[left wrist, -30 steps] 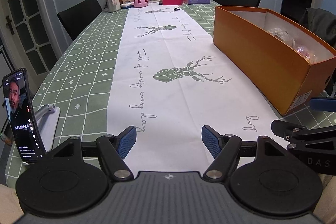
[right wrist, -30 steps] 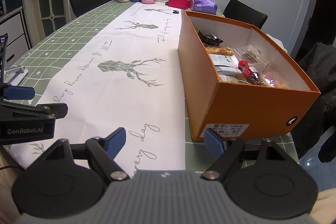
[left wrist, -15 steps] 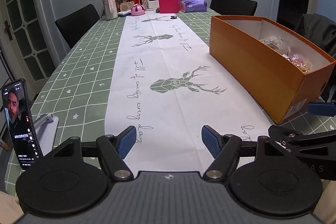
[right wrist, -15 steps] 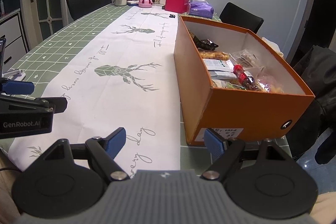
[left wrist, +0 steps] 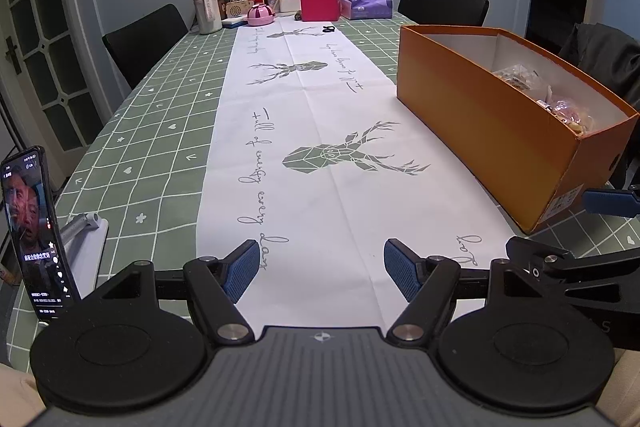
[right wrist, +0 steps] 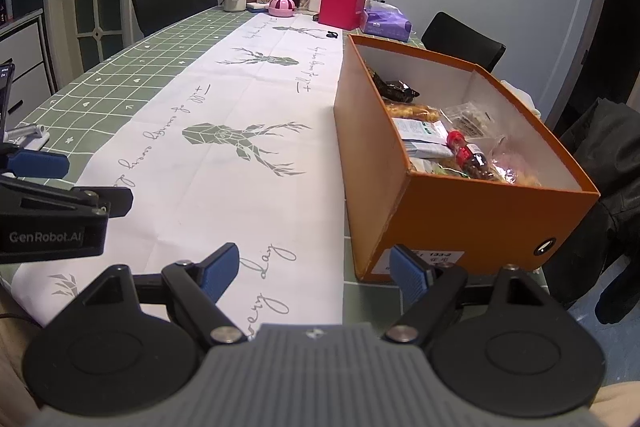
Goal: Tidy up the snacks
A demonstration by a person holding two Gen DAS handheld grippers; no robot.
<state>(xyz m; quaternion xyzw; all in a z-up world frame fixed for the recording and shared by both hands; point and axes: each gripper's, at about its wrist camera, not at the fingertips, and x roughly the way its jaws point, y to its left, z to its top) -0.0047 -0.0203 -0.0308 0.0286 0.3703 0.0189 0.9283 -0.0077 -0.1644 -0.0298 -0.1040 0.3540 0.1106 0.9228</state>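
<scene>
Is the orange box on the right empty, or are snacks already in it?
Not empty. The lidless orange box holds several snack packets covering its floor, well below the rim.

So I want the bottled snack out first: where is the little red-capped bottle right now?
In the right wrist view, the red-capped bottle lies inside the orange box toward its near end, right of the white packets and beside clear-wrapped snacks.

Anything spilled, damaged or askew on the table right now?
Nothing stands out. The orange cardboard box sits flat on the green checked tablecloth, snack packets piled loosely inside, none spilled. The white deer-print runner lies flat, only fold creases.
</scene>
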